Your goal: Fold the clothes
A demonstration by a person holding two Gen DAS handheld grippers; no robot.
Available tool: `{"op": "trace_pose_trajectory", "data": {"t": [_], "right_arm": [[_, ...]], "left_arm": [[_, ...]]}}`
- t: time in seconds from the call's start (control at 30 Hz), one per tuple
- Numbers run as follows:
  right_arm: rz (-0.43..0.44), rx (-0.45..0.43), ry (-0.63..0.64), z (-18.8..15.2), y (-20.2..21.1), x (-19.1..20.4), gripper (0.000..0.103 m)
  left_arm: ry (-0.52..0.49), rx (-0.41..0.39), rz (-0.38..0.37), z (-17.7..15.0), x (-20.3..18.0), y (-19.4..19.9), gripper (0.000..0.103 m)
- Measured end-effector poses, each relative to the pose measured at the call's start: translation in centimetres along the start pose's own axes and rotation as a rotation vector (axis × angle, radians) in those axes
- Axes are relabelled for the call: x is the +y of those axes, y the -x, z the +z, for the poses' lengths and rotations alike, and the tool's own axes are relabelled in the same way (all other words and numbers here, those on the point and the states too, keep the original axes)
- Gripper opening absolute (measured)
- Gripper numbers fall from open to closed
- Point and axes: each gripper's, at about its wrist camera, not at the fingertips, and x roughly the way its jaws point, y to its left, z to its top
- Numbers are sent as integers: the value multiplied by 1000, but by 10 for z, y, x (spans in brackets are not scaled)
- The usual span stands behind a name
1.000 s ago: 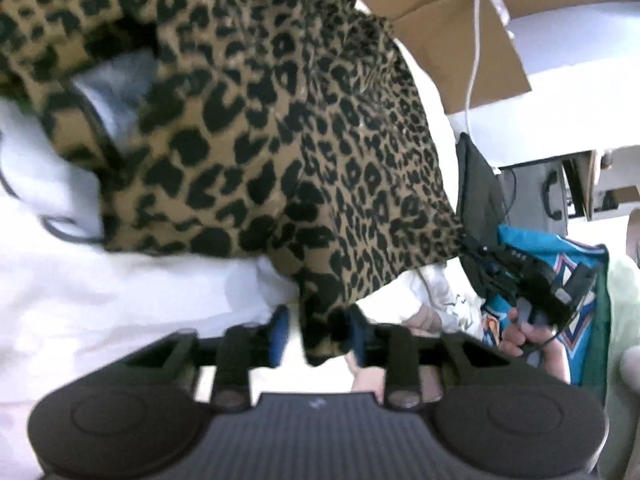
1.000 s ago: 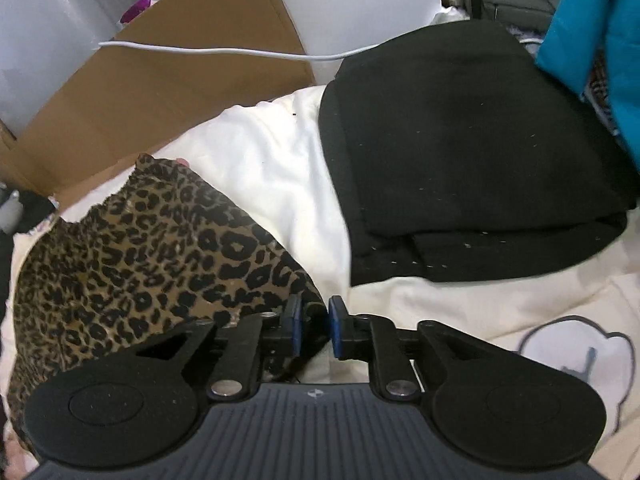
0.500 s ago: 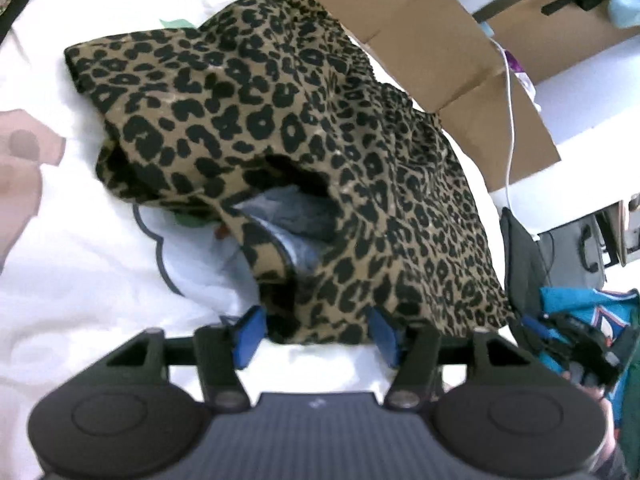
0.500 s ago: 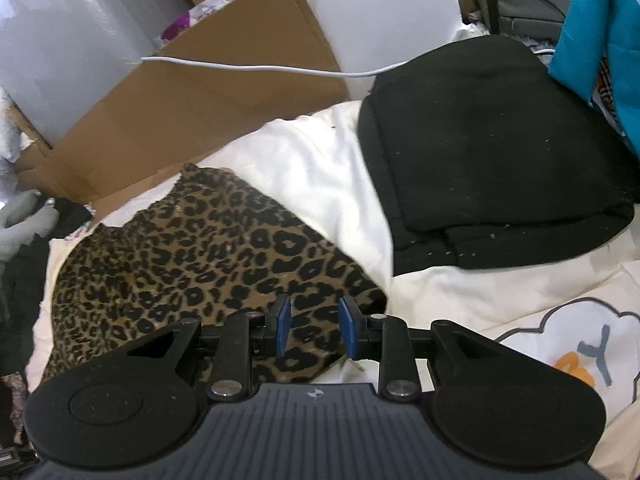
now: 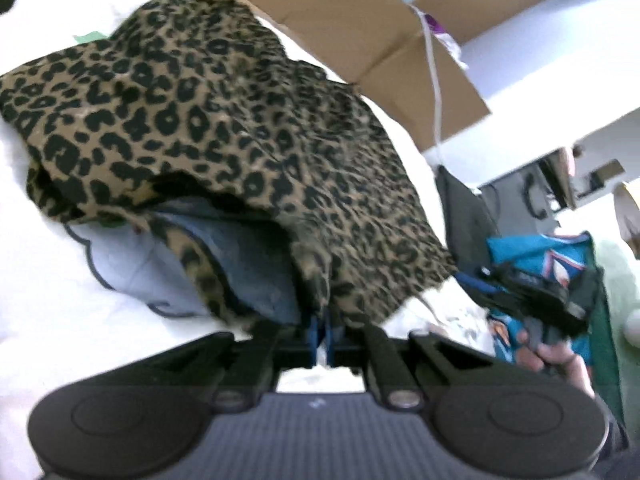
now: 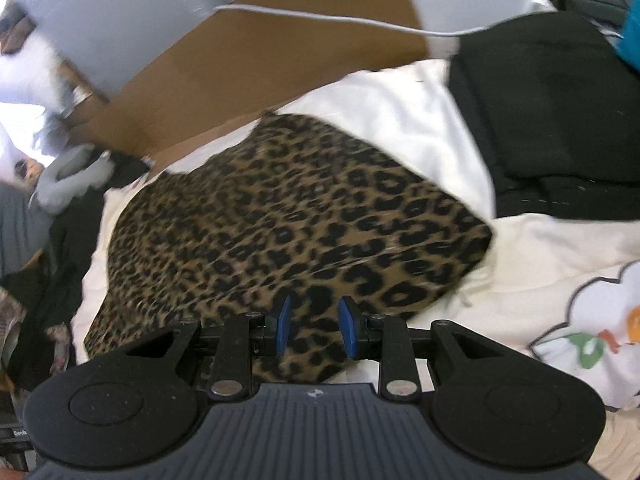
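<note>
Far left, left wrist view: white bedding (image 5: 48, 300) with a printed outline, bright and washed out. Leopard garment (image 5: 224, 112) heaped on it, upper layer lifted off the lower, grey-blue lining (image 5: 248, 256) exposed in the gap.

Left gripper (image 5: 320, 334) clenched on a thin pinch of the garment's near edge, blue pads almost touching, cloth bunched just above them. Risk: pinch small and near the hem, so any pull away from the heap likely to slip it free. Risk too of only one layer being caught, cannot tell from here; if so, fold would drag askew and leave the lining showing.

Right of that: cardboard (image 5: 360, 28) propped behind, white cable (image 5: 434, 80) hanging past it. Cable near the garment's far edge; a wide sweep could snag it.

Right wrist view, left to right: dark clutter (image 6: 44, 264) at the bed's edge, then garment (image 6: 280, 220) spread fairly flat on bedding (image 6: 400, 112). Right gripper (image 6: 314, 326) released, pads apart, near edge of the cloth lying between and under them, not pinched. Risk: closing here may grab bedding along with the hem. Image blurred, so exact contact unclear.

Far right: folded black garment (image 6: 560, 112), just beside the leopard one. Risk of a fold landing across it.
</note>
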Motion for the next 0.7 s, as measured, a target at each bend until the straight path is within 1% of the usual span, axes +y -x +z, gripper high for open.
{"op": "trace_pose_trajectory", "data": {"t": [0.13,0.2,0.27,0.3,0.33,0.4,0.43,0.47,0.53,0.63,0.7], "right_arm": [[44,21,62,-3,0,26,28],[68,32,97,-6,-1,41,28],[87,46,127,-8,-6,53,28],[96,54,138,-10,-10,58,28],[104,65,145,-11,-15,64,28],[121,86,158,-14,-25,76,28],[127,96,175,-15,-29,83,28],[133,107,192,-17,-34,90,28],[141,121,235,-19,-40,103,28],[154,134,283,-20,-44,118,28],[156,143,308,-20,-48,124,28]], "left_arm": [[-5,15,-7,-7,-3,-1,3],[-21,38,-12,-9,-4,-4,3],[-20,83,-20,-10,1,-9,4],[-43,135,-37,-10,5,-11,4],[-69,185,-46,-9,9,-12,5],[-81,211,-31,-7,13,-8,12],[-88,219,-25,-6,15,-4,18],[-93,219,-19,-4,17,1,25],[-86,201,0,3,24,14,34],[-77,151,46,26,43,32,34],[-84,111,86,46,56,40,39]]}}
